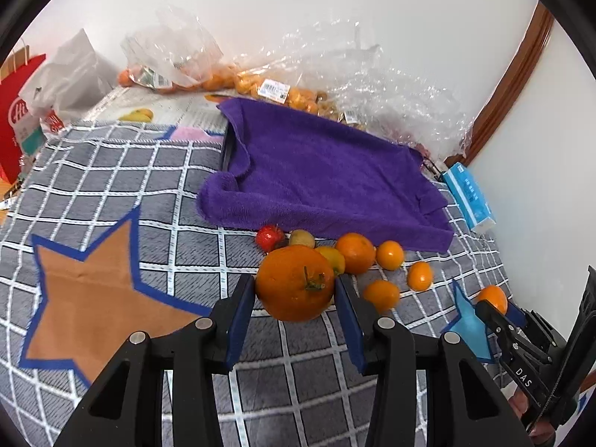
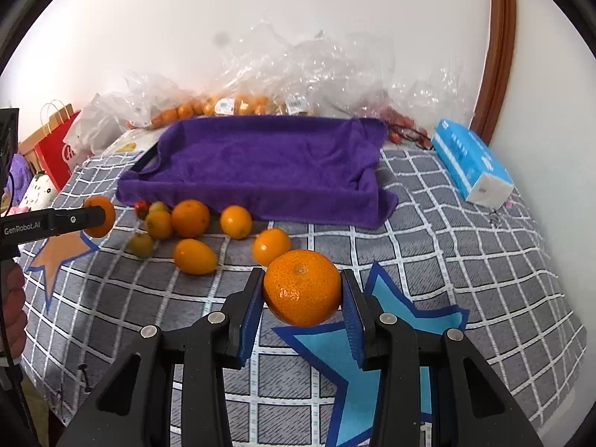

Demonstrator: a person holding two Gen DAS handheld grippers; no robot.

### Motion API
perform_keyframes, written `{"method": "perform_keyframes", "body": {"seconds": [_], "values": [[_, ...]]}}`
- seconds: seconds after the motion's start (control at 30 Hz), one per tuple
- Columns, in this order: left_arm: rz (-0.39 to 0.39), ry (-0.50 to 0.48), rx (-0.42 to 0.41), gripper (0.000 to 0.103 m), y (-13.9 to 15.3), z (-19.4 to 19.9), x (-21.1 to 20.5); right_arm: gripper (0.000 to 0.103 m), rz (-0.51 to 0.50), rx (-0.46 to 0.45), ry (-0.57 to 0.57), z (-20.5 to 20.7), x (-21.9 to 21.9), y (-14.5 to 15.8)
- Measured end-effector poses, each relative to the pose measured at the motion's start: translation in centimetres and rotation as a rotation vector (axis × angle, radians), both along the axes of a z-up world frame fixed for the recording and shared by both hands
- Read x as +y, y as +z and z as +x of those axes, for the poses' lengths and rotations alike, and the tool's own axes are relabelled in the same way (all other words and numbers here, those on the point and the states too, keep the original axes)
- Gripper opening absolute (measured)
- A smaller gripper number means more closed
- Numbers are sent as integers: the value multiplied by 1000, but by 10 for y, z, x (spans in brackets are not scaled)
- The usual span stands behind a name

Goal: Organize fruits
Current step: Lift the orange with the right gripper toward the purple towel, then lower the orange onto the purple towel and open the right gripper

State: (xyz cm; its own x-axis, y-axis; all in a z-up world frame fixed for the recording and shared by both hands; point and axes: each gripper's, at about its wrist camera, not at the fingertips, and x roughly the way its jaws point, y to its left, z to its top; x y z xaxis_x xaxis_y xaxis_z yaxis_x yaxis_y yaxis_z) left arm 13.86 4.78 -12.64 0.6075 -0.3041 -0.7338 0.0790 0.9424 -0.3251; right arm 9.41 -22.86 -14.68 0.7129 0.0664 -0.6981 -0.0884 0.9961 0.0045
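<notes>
R gripper [image 2: 302, 290]: clamped on mandarin [image 2: 301, 287]
L gripper [image 2: 97, 216]: holds orange [image 2: 100, 208], bed's left edge
Tray [image 2: 253, 167]: purple towel, far side

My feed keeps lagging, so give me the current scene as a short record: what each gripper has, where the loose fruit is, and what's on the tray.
left gripper: shut on a large orange
right gripper: shut on a mandarin
loose fruit: oranges, small citrus and one red fruit on the checked blanket, beside the tray's near edge
tray: draped with a purple towel, no fruit seen on it
behind tray: plastic bags of fruit
right of tray: blue tissue pack
</notes>
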Motion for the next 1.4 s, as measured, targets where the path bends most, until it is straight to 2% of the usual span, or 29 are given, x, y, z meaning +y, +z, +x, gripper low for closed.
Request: {"method": "perform_keyframes", "body": {"seconds": [0.2,0.73,1.13,1.4], "values": [[14,11,-40,42,26,-16,0,40,4,-26,-3,-10,6,21],[20,17,-87,42,66,-45,-2,40,6,-87,-32,-24,13,67],[25,25,-127,42,93,-35,1,40,4,-137,-39,-14,15,98],[21,34,-137,42,101,-17,3,40,2,-148,-38,4,17,108]]}}
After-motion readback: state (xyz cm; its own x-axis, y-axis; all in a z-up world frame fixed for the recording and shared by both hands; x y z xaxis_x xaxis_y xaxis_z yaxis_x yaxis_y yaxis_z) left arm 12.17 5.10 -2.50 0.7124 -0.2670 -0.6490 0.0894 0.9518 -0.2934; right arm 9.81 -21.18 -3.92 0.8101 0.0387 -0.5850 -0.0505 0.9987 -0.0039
